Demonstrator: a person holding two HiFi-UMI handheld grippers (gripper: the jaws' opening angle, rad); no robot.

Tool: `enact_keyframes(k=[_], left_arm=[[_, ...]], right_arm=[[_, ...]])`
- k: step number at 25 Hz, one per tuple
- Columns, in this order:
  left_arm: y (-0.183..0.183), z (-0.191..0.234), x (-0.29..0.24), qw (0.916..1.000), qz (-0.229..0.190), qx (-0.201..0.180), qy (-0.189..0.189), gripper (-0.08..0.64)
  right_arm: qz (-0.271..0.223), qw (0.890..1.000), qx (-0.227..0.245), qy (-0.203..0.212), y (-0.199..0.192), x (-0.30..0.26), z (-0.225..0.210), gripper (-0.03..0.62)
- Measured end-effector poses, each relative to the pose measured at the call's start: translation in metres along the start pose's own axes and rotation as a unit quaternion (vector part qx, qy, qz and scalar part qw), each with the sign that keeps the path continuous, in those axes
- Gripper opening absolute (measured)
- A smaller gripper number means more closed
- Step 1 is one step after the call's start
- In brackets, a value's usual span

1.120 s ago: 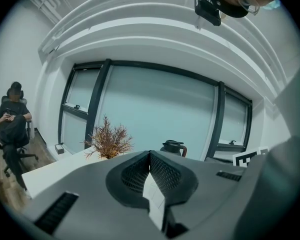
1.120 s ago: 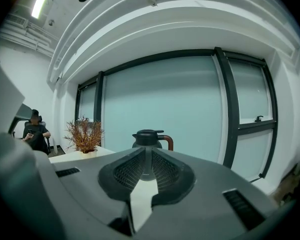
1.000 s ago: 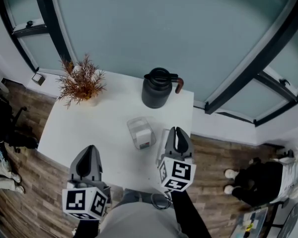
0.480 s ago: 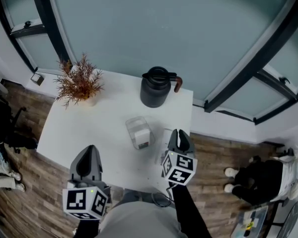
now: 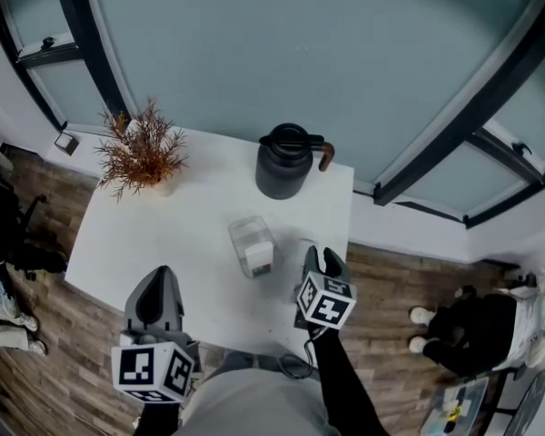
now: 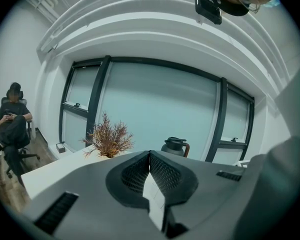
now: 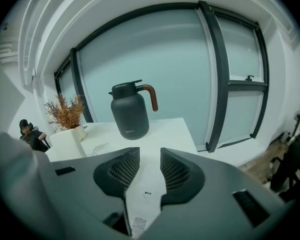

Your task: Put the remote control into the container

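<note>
A white remote control (image 7: 144, 199) lies flat on the white table (image 5: 163, 225), label side up, near the table's right edge (image 5: 303, 246). My right gripper (image 5: 320, 260) is low over it. Its jaws (image 7: 150, 156) are opening, with the remote in the gap between them and the pads not pressing on it. The clear plastic container (image 5: 253, 244) stands just left of that gripper and shows at the left of the right gripper view (image 7: 65, 144). My left gripper (image 5: 161, 284) hovers at the table's near edge, shut (image 6: 150, 153) and holding nothing.
A dark jug (image 5: 284, 162) with a brown handle stands at the back of the table (image 7: 130, 111). A dried plant (image 5: 142, 148) in a white pot stands at the back left. A person (image 5: 490, 334) is on the floor at the right, and another sits at the left (image 6: 12, 119).
My right gripper has dropped lower toward the table and drawn slightly back toward me over the remote. Its jaws have parted. The left gripper has stayed put.
</note>
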State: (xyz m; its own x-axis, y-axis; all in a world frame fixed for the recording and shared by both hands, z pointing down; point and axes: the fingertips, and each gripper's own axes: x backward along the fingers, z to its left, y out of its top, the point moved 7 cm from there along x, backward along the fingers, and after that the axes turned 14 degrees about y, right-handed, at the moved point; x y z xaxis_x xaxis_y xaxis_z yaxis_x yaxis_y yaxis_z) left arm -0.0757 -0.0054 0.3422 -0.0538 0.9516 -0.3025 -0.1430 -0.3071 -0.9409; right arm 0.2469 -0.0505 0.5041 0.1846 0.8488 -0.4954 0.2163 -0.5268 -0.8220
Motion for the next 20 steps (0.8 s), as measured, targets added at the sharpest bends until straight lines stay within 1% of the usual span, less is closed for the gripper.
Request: enact_keyframes(k=[5,7,10,15,20], left_arm=[[-0.002,0.001,-0.007,1.0000,0.006,-0.002,0.002,0.009],[-0.001,0.002,-0.009,1.0000,0.007,-0.002,0.004,0.009],[0.000,0.004,-0.014,0.9999,0.008,-0.002,0.006,0.009],[0.002,0.007,-0.022,0.9999,0.012,-0.005,0.007,0.009],[0.002,0.010,-0.033,0.9998,0.016,-0.007,0.009,0.009]], right_arm=[[0.032,0.999,-0.020,0.009,-0.010,-0.014,-0.004,0.157],[0.037,0.999,-0.025,0.007,-0.010,-0.019,-0.003,0.172],[0.043,0.999,-0.024,-0.003,-0.010,-0.024,-0.006,0.181],[0.076,0.996,-0.035,-0.016,-0.018,-0.036,-0.011,0.196],[0.100,0.994,-0.039,-0.017,-0.022,-0.046,-0.015,0.209]])
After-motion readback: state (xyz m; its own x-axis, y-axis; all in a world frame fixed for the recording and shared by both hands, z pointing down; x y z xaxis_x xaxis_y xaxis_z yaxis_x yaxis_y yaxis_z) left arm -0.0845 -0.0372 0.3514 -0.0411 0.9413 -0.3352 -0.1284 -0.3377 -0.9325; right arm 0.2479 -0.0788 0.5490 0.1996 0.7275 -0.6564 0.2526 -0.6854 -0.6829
